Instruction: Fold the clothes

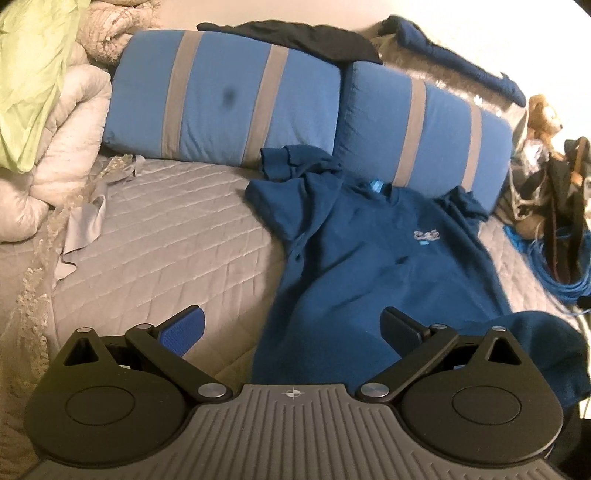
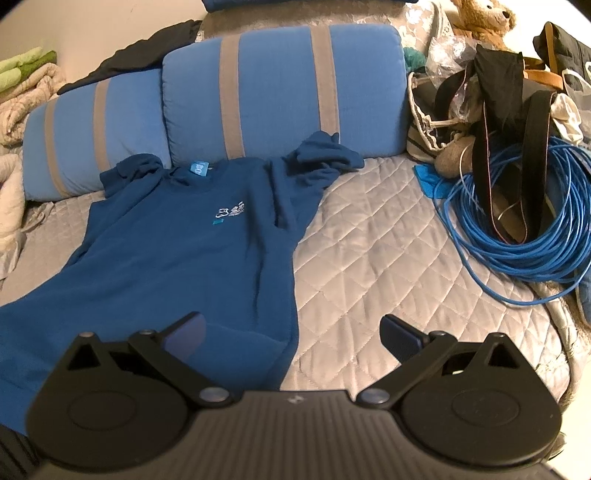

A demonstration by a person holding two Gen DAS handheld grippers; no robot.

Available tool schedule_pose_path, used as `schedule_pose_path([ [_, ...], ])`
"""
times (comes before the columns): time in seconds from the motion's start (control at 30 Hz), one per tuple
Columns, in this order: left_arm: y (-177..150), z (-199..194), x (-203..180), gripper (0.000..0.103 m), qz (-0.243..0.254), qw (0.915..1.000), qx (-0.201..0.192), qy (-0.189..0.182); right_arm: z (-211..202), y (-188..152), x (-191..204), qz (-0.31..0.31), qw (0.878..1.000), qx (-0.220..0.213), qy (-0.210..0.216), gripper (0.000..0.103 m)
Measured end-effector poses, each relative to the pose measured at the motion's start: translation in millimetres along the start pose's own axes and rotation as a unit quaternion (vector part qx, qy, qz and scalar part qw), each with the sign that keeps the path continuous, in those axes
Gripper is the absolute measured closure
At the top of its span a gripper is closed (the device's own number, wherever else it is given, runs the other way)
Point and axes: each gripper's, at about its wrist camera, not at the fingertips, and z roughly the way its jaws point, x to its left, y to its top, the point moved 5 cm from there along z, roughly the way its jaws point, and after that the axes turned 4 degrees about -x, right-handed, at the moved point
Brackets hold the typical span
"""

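T-shirt point(image 1: 369, 258): lying face up and unfolded on the quilt point(image 1: 166, 229), collar touching the striped pillows point(image 1: 221, 99), sleeves bunched.
Left gripper point(image 1: 293, 328): hovering wide apart over the hem, holding nothing.
Right gripper point(image 2: 291, 332): gaping empty at the shirt's side edge.
Progress: no fold showing; everything remaining.

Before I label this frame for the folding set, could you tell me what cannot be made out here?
- Blue T-shirt hem: hidden behind the left gripper in the left wrist view and the right gripper in the right wrist view.
- Chest logo: too small and blurred to read in both views.
- Teddy bear: cut off by the top edge in the right wrist view.
- Dark garment behind the pillows: mostly hidden by them.
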Motion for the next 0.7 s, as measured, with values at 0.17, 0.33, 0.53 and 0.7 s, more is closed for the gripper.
schedule_pose_path([
  [0.17,-0.5,-3.0,12.9,0.000,-0.006,1.0000,0.000,0.008,-0.6,-0.9,-3.8,0.015,1.000,0.001,0.019,0.000],
  [0.33,-9.7,-2.2,31.3,0.000,-0.035,0.9993,0.013,0.004,1.3,-3.5,-3.8,0.026,0.999,0.006,0.029,0.000],
  [0.53,-25.3,-1.4,48.1,0.001,-0.075,0.9966,0.033,-0.010,-0.3,-11.5,-5.7,0.040,0.998,0.013,0.050,0.000],
  [0.7,-39.2,-1.8,53.6,0.007,-0.103,0.9935,0.044,-0.021,-3.6,-21.8,-9.3,0.064,0.995,0.026,0.073,0.001],
])
